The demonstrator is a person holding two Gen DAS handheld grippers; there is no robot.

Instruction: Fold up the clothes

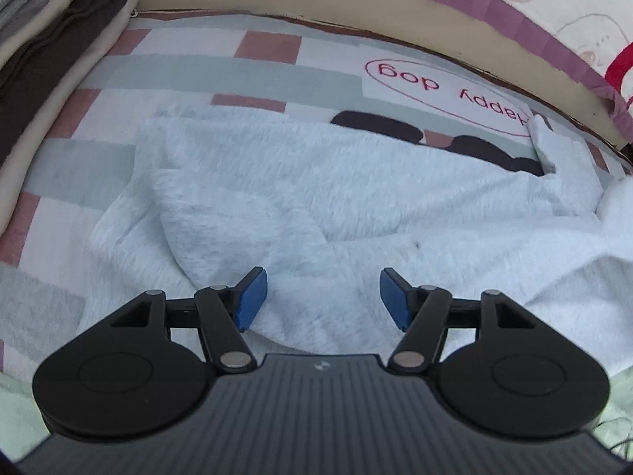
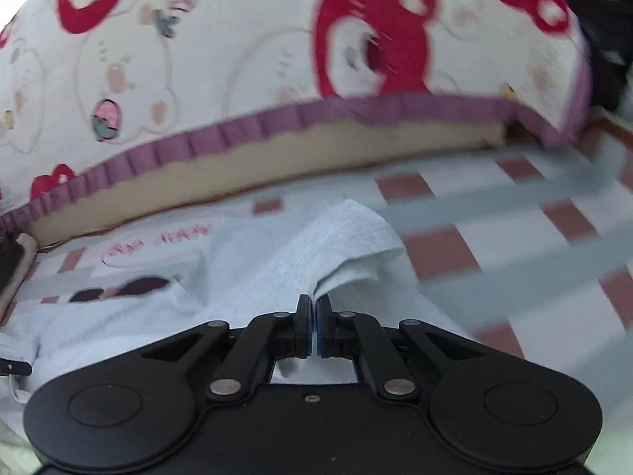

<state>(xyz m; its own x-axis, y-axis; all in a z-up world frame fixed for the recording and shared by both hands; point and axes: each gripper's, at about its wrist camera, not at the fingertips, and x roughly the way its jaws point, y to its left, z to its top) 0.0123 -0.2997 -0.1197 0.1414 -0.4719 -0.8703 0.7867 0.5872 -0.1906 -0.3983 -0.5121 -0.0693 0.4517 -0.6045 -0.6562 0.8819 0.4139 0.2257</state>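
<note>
Left wrist view: fluffy pale-blue garment (image 1: 316,198) lies crumpled mid-bed on the checked sheet (image 1: 166,67), nearer the bed's front edge. Left gripper (image 1: 322,301) spread wide, nothing betw. pads, just above the fabric. Right gripper (image 2: 315,318) clenched on a raised fold of the garment. Judged: light, soft, limp, pile non-slip; won't hold shape. Rec. pinching hems/corners, not mid-panel.

A bed sheet (image 1: 190,67) of white, grey and pink checks covers the surface. A bear-print quilt (image 2: 237,59) with purple trim lies at the far edge.
</note>
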